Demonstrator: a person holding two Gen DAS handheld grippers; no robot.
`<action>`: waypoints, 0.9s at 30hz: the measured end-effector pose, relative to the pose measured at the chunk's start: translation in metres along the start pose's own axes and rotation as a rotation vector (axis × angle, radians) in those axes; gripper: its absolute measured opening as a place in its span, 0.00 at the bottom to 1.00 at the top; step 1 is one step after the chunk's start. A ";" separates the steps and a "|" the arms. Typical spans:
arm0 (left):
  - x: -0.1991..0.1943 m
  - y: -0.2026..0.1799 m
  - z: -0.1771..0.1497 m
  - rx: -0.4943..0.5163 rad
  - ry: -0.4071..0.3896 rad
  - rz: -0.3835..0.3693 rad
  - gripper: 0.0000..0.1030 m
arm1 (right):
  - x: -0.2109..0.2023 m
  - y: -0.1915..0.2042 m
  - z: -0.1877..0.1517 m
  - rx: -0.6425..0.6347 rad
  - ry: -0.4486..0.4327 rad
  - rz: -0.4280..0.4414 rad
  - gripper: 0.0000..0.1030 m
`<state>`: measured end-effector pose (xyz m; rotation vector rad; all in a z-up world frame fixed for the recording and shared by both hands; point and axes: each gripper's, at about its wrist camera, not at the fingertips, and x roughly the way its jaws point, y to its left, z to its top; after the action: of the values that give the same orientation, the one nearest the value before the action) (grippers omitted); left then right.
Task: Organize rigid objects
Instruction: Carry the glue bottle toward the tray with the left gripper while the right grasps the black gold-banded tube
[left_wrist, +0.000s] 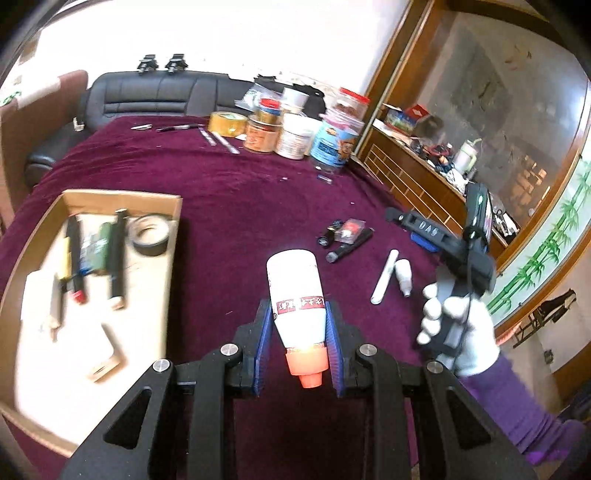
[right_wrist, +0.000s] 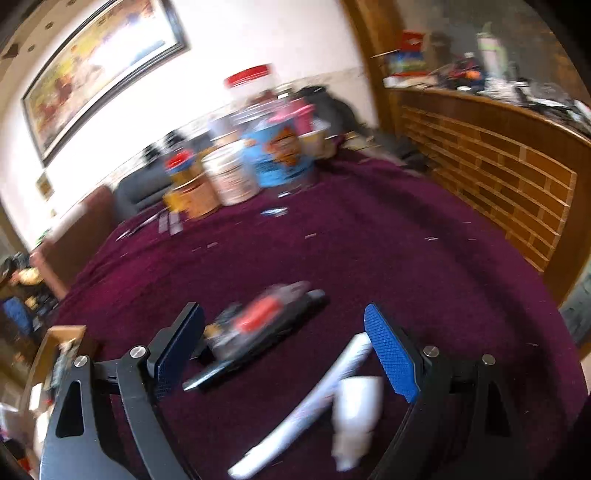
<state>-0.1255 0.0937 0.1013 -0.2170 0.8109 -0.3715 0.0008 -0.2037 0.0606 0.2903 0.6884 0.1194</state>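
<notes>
My left gripper (left_wrist: 297, 332) is shut on a white bottle with an orange cap (left_wrist: 297, 295), held above the purple cloth, cap toward the camera. A cardboard box (left_wrist: 122, 197) at the left holds markers, a black tape roll (left_wrist: 150, 235) and other items. My right gripper (right_wrist: 284, 339) is open above the cloth; in the left wrist view it hangs at the right (left_wrist: 424, 230), held by a white-gloved hand. Below it lie a white tube (right_wrist: 306, 406), a small white bottle (right_wrist: 356, 413), a black marker (right_wrist: 255, 347) and a small red-and-black item (right_wrist: 258, 319).
Jars, tubs and a yellow tape roll (left_wrist: 226, 123) crowd the far edge of the table (left_wrist: 221, 184). Pens and a ruler lie near them. A wooden cabinet (right_wrist: 498, 184) stands at the right. A black sofa (left_wrist: 155, 96) is behind the table.
</notes>
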 end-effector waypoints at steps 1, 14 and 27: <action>-0.006 0.009 -0.003 -0.018 -0.003 -0.003 0.22 | 0.002 0.012 0.004 -0.031 0.038 0.024 0.86; -0.046 0.104 -0.033 -0.186 -0.078 0.021 0.23 | 0.113 0.041 0.030 0.034 0.432 0.041 0.46; -0.050 0.139 -0.043 -0.252 -0.089 0.031 0.23 | 0.128 0.066 0.027 -0.103 0.487 -0.282 0.46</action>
<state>-0.1551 0.2388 0.0600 -0.4528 0.7715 -0.2276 0.1153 -0.1212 0.0228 0.0592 1.1945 -0.0467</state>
